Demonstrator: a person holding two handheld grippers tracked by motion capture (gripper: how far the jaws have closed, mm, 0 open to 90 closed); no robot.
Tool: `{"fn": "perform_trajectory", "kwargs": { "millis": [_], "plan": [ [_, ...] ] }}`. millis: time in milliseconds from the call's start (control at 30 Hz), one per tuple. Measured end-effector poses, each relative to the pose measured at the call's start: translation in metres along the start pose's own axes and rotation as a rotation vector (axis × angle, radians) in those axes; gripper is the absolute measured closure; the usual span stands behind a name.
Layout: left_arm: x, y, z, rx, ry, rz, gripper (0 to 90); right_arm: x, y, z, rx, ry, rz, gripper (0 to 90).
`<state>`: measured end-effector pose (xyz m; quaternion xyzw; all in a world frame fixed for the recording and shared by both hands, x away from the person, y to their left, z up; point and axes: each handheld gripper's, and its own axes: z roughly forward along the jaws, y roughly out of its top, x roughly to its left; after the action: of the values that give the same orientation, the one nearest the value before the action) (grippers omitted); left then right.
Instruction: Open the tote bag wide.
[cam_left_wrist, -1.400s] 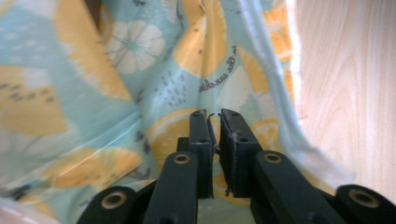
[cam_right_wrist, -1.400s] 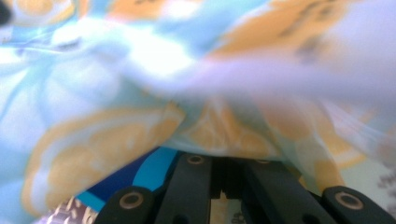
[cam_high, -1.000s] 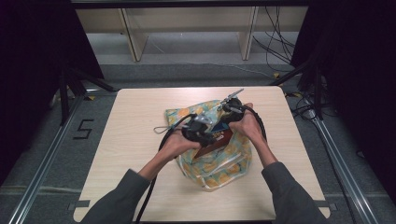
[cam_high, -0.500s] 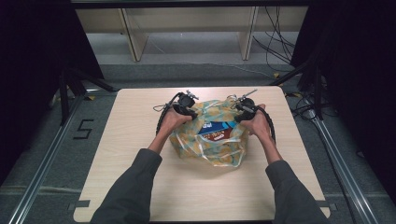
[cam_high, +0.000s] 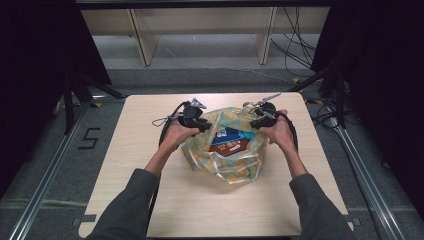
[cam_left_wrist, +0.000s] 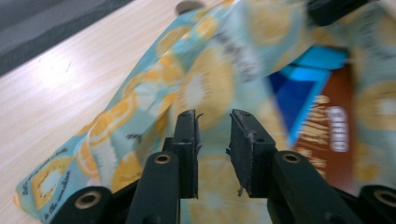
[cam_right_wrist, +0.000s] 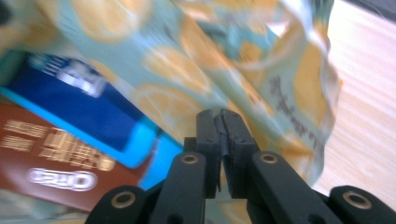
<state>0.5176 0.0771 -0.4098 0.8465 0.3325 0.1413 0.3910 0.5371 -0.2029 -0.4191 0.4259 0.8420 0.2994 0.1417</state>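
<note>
A teal bag with a lemon print lies in the middle of the table, its mouth spread wide. Inside lie a blue box and a brown box. My left gripper is at the bag's left rim. Its jaws have just been opening and stand apart, with the bag's fabric behind the gap and no pad pressing on it. My right gripper is at the right rim, its jaws shut on a thin fold of the bag. The blue box and brown box lie to its left.
The wooden table has bare surface in front of and beside the bag. Beyond its far edge stand pale shelf legs. Cables run over the floor at the right, and a taped mark lies on the floor at the left.
Both grippers were together over the bag's middle. They have moved apart, left and right, drawing the bag's mouth open so the two boxes show.
</note>
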Motion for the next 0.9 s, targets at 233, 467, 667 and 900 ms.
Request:
{"fn": "perform_trajectory", "kwargs": {
  "millis": [233,467,667,900],
  "plan": [
    [-0.005,-0.005,-0.029,-0.082,-0.038,-0.035,63.5,0.012,0.001,-0.021,-0.049,0.031,-0.032,86.0],
    [-0.008,-0.022,-0.049,-0.128,-0.029,-0.073,55.6,0.016,-0.005,-0.036,-0.068,0.034,-0.044,83.3],
    [-0.013,-0.032,-0.06,-0.154,-0.034,-0.083,48.0,0.014,-0.012,-0.044,-0.09,0.028,-0.056,78.5],
    [-0.02,-0.045,-0.072,-0.166,-0.029,-0.084,40.3,0.012,-0.025,-0.051,-0.114,0.024,-0.05,71.8]
  ]
}}
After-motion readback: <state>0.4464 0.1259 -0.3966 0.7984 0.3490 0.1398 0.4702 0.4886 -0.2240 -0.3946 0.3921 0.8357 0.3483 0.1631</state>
